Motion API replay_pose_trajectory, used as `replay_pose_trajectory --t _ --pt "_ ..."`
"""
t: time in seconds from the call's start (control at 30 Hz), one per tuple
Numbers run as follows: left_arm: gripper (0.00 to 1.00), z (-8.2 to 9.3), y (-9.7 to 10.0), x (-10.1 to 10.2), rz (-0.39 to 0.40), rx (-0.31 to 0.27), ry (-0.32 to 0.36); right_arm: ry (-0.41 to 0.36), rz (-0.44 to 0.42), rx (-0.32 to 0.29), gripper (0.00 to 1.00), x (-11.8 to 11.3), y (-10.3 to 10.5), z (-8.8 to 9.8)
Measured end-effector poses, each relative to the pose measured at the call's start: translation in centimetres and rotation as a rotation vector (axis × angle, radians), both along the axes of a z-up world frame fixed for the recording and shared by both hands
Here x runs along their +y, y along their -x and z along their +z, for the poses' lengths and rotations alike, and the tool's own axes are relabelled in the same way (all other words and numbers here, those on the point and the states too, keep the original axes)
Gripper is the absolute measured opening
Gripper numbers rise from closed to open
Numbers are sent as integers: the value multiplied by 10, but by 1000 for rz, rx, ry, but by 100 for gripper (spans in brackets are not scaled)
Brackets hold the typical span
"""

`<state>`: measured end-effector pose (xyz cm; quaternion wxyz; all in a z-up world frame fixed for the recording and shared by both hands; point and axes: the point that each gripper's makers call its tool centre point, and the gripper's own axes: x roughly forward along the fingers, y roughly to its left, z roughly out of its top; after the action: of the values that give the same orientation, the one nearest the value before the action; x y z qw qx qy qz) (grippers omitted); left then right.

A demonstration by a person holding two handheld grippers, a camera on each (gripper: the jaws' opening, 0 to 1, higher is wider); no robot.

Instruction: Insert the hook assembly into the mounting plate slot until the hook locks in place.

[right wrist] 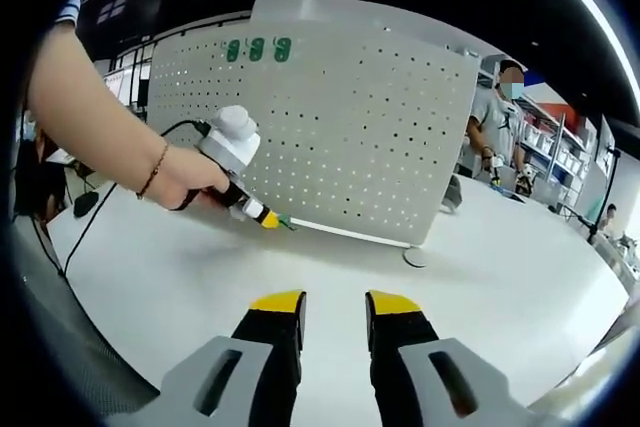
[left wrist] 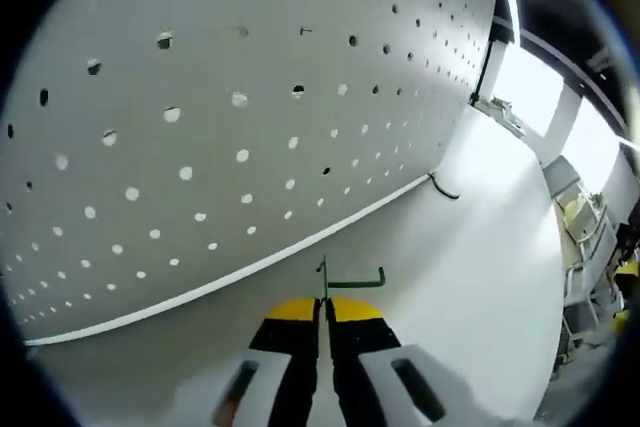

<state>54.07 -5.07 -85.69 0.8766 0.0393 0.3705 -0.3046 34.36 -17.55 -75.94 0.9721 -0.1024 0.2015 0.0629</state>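
In the left gripper view, my left gripper (left wrist: pixel 324 299) is shut on a green wire hook (left wrist: pixel 352 282), whose arm sticks out to the right with a bent end. It is held low, close in front of the white perforated mounting plate (left wrist: pixel 230 97) and just above the table. In the right gripper view, the left gripper (right wrist: pixel 270 219) shows held by a hand, its yellow tips with the green hook (right wrist: pixel 285 224) near the bottom edge of the standing plate (right wrist: pixel 340 117). My right gripper (right wrist: pixel 335 304) stands open over the table, nothing between its jaws.
The white table (right wrist: pixel 200 277) carries the upright plate on round feet (right wrist: pixel 414 258). Green hooks (right wrist: pixel 258 49) hang near the plate's top left. A cable (right wrist: pixel 95 212) trails from the left gripper. People stand at the far right beside shelves.
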Motion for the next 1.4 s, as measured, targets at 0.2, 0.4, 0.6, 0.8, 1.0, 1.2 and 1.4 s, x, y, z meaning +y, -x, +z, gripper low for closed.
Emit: replay_pose_trajectory --t 0.2,0.4,0.6,0.8,1.0,1.2,1.4 --pt "2 13 7 4 -42 30 53 6 1 6 21 0 0 -1" --pt "2 25 32 13 -83 18 40 6 1 4 21 0 0 -1" --pt "2 50 64 11 -187 -24 18 11 0 6 21 -1 0 -1" --pt "2 76 88 18 -195 -41 53 19 7 8 21 0 0 -2" --pt "2 97 110 33 -188 -60 88 12 14 20 21 2 0 -5" --pt "2 115 132 52 -164 -69 115 1 27 37 22 5 -1 -10" --pt "2 129 150 71 -159 -110 116 21 63 46 22 13 0 -13"
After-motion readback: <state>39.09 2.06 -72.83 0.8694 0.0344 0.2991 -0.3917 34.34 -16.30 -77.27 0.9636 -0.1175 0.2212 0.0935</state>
